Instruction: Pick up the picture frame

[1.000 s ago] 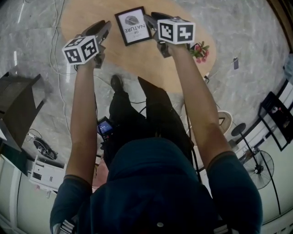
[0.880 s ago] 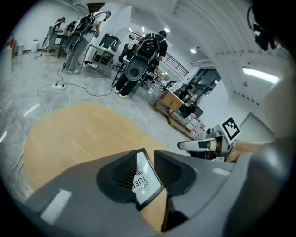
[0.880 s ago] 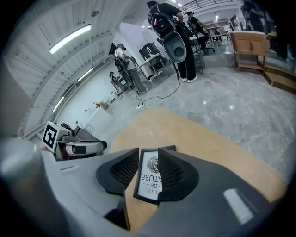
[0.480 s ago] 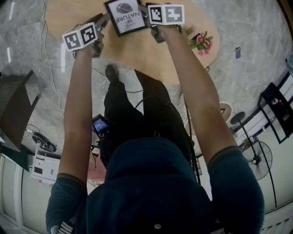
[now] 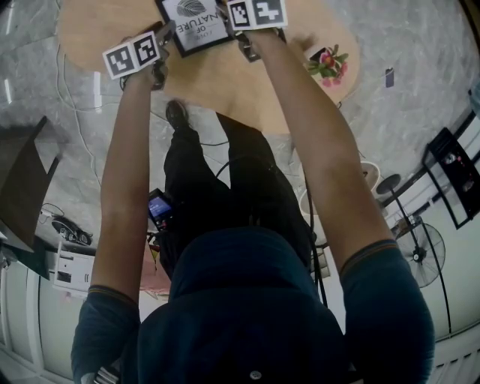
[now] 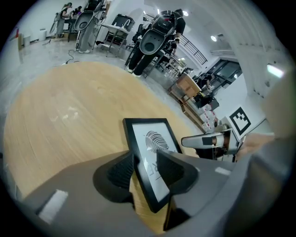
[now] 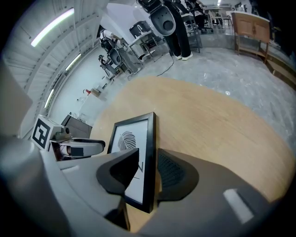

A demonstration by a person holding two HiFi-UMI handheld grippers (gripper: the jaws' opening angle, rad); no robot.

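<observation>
I've got the picture frame (image 5: 191,22) by its two side edges, left gripper (image 6: 145,169) and right gripper (image 7: 148,171) fingers each closed on one, so it can't tip. It stands upright at the table (image 5: 210,75); whether it's lifted clear, I can't tell.

Bench (image 6: 60,115): bare wood beyond picture frame (image 6: 150,143) and to both sides of it; open passage there. Frame edges fill gaps of left tongs (image 6: 144,167) and right tongs (image 7: 148,172), jaws closed on them from opposite sides. Flower sprig (image 5: 328,61) at bench right edge, well apart from right tongs.
</observation>
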